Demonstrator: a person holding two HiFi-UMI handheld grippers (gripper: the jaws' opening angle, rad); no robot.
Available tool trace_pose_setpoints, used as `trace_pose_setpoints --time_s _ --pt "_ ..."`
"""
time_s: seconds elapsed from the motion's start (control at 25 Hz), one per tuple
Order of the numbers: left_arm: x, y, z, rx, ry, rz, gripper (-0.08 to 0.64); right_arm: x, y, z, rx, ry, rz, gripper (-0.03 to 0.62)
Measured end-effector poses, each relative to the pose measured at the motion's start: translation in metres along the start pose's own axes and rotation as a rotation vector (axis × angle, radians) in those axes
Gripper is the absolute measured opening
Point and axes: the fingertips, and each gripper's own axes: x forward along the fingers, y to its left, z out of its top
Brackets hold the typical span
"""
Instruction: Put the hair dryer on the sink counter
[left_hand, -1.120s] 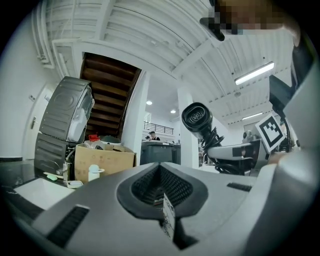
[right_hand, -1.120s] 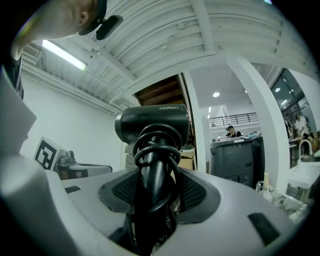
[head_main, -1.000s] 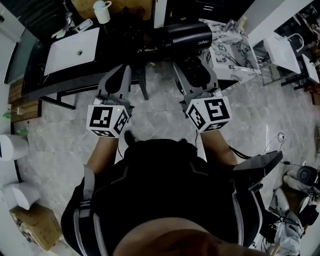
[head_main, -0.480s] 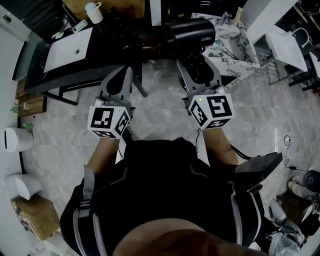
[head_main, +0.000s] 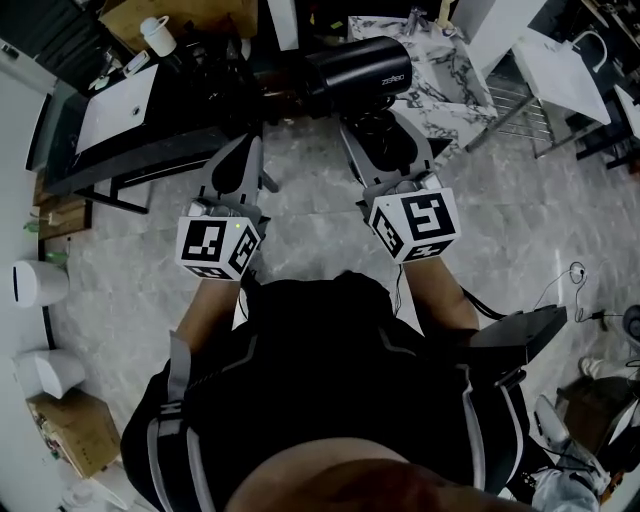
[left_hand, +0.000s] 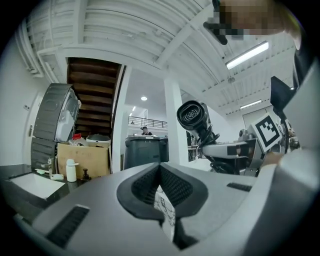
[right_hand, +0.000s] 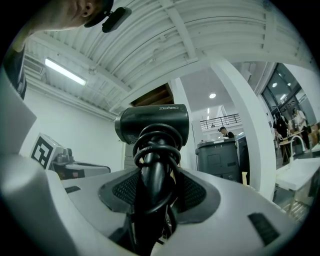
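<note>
A grey marbled floor (head_main: 110, 270) is spread beneath a person in a black top (head_main: 330, 380), seen steeply from above with a gripper held out in each hand. At the upper left of the head view, a black sink counter (head_main: 135, 158) with a white basin (head_main: 115, 108) is set against the wall. A marble-patterned table (head_main: 445, 75) is seen at the upper right.

The black hair dryer (head_main: 358, 68) is held up in the air between the two, off to the right of the counter and not resting on it. Its barrel is turned sideways, and its cord (right_hand: 157, 150) is wound in loops around the handle.

That handle is clamped by the right gripper (head_main: 385, 140), whose ribbed pads (right_hand: 192, 192) are pressed against it and the cord from either side. The left gripper (head_main: 245, 150) is held alongside, well apart from the dryer. Its fingers (left_hand: 177, 187) are pressed together at the tips, with nothing caught between them.

A cube with square markers is carried on each gripper, on the left (head_main: 215, 245) and on the right (head_main: 412, 225). A small white bottle (head_main: 157, 35) is seen standing at the far end of the counter.
</note>
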Motion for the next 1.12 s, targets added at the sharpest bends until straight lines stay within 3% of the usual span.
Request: trace_pose_setpoints --time_s 0.28,0.52,1.12 --pt "0.022 -0.044 -0.003 0.03 0.036 -0.014 0.002 -0.035 -0.038 0.003 0.032 -0.018 -0.012 0.224" --pt "0.033 -0.068 0.026 0.032 -0.001 -0.057 0.002 -0.053 -0.059 0.013 0.048 0.005 -0.067 0.224" --pt "0.056 -0.08 0.046 -0.014 -0.037 -0.175 0.002 -0.053 -0.07 0.035 0.016 0.019 -0.18 0.224"
